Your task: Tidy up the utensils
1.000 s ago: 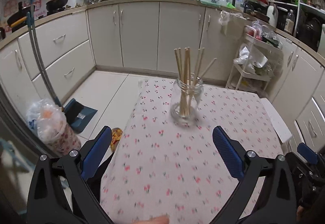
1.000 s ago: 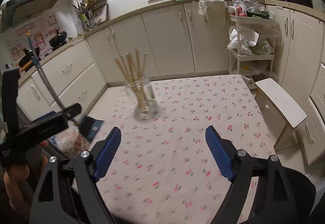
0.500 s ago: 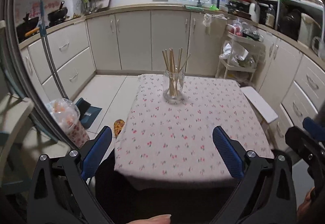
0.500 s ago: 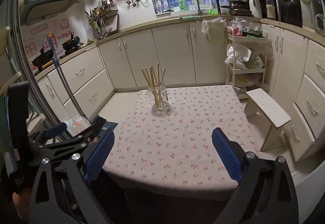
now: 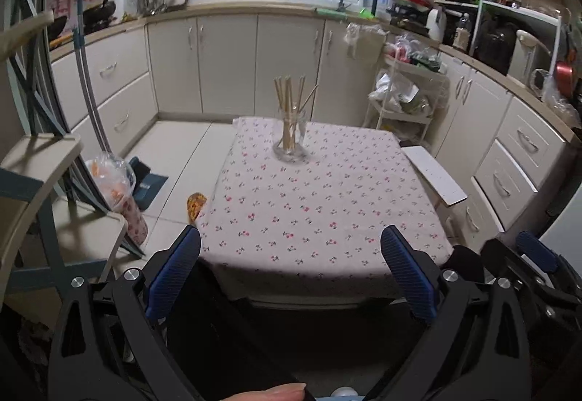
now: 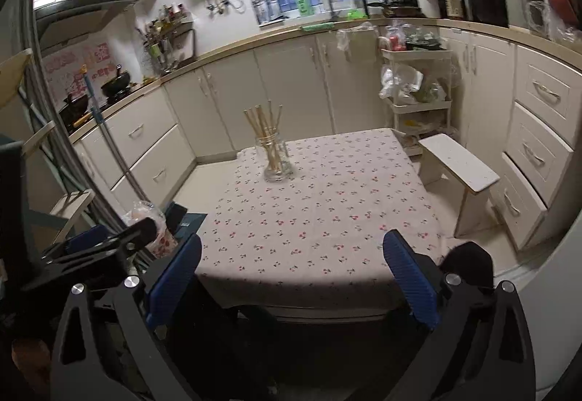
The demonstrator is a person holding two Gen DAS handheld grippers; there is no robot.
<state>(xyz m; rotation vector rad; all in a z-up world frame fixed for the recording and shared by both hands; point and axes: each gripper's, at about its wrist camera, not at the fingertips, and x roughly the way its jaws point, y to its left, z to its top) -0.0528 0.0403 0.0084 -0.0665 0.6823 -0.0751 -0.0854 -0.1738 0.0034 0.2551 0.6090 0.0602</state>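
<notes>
- While both claws hang short of the near table edge, the left gripper (image 5: 290, 270) stands with its ribbed blue pads wide apart and nothing between them; the right gripper (image 6: 292, 273) has just been opening its jaws and is likewise spread wide and empty.
- Beyond them lies the table's white cotton cloth printed with small red cherries (image 5: 320, 190), soft and matt, likely to drag or wrinkle if a pad scrapes it.
- Toward the far edge stands the clear round glass jar (image 6: 277, 161), smooth, hard, probably slippery and breakable; take it low around the body, not the rim.
- Upright in the jar, fanning slightly, is the bundle of thin pale wooden chopsticks (image 5: 292, 99): light, stiff, slim, apt to roll; pinch each near its upper end, clear of the glass.
- Further out, cream cabinets and a white stool (image 6: 460, 170) ring the table.
</notes>
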